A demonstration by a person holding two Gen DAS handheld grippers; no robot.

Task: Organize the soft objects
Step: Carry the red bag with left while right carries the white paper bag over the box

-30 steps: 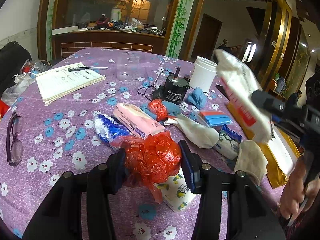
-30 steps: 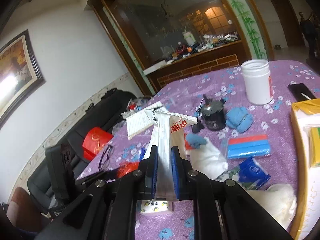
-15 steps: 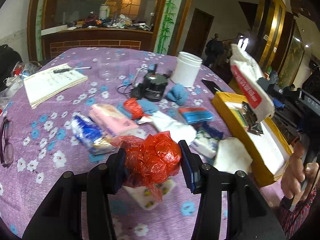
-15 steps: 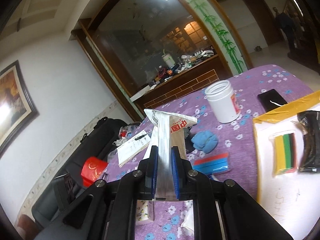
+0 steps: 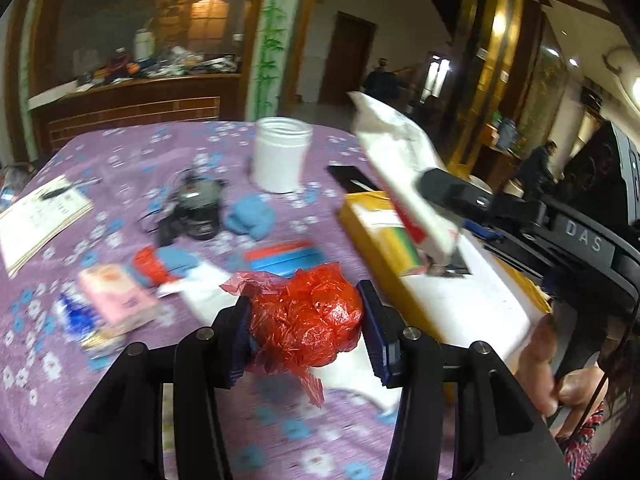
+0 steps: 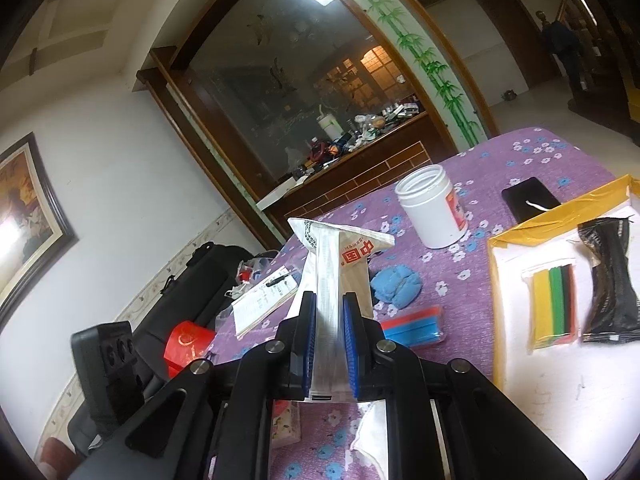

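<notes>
Your left hand-held gripper [image 5: 306, 322] is clamped, its jaws level side by side. Your right hand-held gripper [image 6: 330, 340] is pinched nearly closed, raised and pointing forward; your right hand [image 5: 550, 364] grips its handle.

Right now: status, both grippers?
Left gripper shut on red plastic bag. Right gripper shut on white packet. Yellow-edged box nearby, nothing blocking.

Raised letters "DAS" on black body of my right gripper [image 5: 440, 196], seen from left wrist view. Red characters "中国" on white packet [image 6: 340, 276] pinched between my right pads. Red label on white jar [image 6: 434, 212]: print too small to read. Notebook [image 6: 264, 300] lines illegible.
</notes>
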